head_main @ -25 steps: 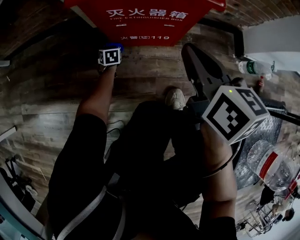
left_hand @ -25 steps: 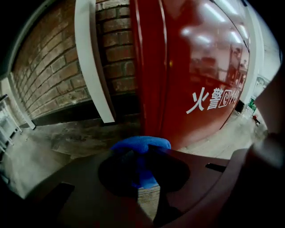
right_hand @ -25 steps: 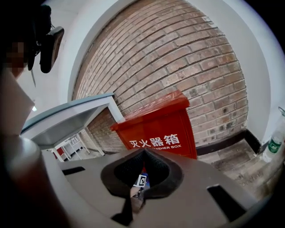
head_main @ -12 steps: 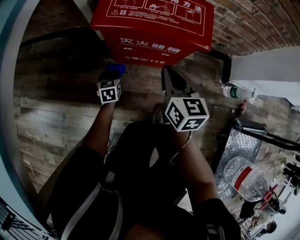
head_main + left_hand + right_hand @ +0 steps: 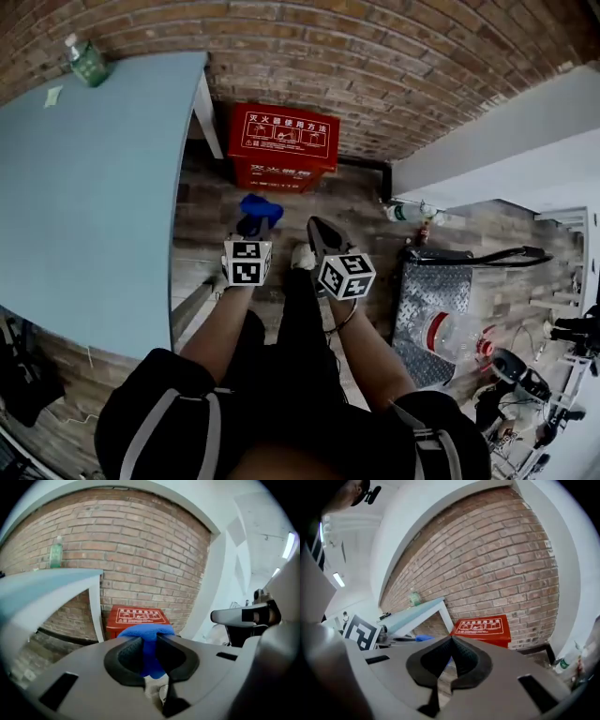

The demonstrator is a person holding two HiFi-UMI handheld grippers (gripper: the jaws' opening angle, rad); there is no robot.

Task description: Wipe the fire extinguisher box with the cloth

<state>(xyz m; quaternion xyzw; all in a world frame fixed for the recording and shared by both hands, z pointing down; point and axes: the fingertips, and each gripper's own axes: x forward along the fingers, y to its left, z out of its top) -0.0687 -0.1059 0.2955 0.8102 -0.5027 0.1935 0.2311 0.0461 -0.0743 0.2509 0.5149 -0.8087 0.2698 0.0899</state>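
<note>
Left hand-held gripper [image 5: 257, 219], clamping cloth [image 5: 261, 203], and closed right hand-held gripper [image 5: 315, 228] have backed away from the box [image 5: 286, 141].

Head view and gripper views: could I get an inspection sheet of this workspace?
Surface: wood-plank floor.
Job's things: red fire extinguisher box against the brick wall, apart from both grippers; blue cloth.
Clutter: plastic bottles at right; green bottle on the table.
Grippers: left gripper shut on cloth; right gripper shut, empty.
Cables: nothing seen.
Surroundings: brick wall behind, light blue table at left.
</note>
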